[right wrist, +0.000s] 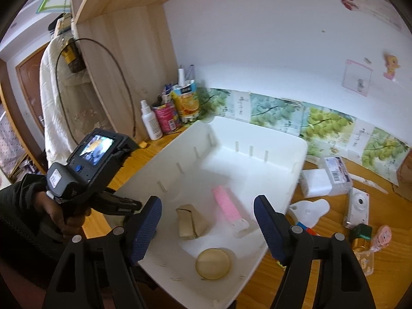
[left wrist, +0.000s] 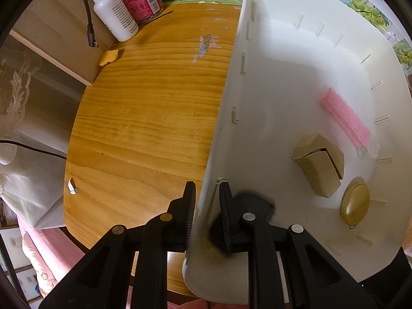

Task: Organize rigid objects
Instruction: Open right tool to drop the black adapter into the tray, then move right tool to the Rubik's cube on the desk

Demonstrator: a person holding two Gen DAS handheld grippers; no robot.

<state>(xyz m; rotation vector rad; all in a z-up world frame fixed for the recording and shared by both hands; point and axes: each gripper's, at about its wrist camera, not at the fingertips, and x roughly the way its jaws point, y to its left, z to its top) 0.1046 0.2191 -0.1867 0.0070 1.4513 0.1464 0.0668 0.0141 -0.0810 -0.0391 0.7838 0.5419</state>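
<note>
Black jaws of the left gripper (left wrist: 207,206) sit pinched on the near wall of the white bin (left wrist: 270,82), one finger outside, one inside, pinning it to the wooden table (left wrist: 149,108). Over on the other side, the right gripper (right wrist: 207,229) hangs above the bin with its blue pads well apart and nothing between them.

Inside the bin lie three things: a tan box (right wrist: 190,221), a pink roller (right wrist: 228,206) just beside it, and a round gold compact (right wrist: 213,264) nearest the front. Outside, on the table to the right, a small camera (right wrist: 356,209), a white card (right wrist: 307,209) and a green piece (right wrist: 361,231) wait, so the sorting looks partly done.

My read: the next pick comes from that right-hand clutter. Best to keep the left clamp steady so the bin doesn't slide, swing the right gripper clear over the rim, and square the pads across the camera's narrow sides before closing.
</note>
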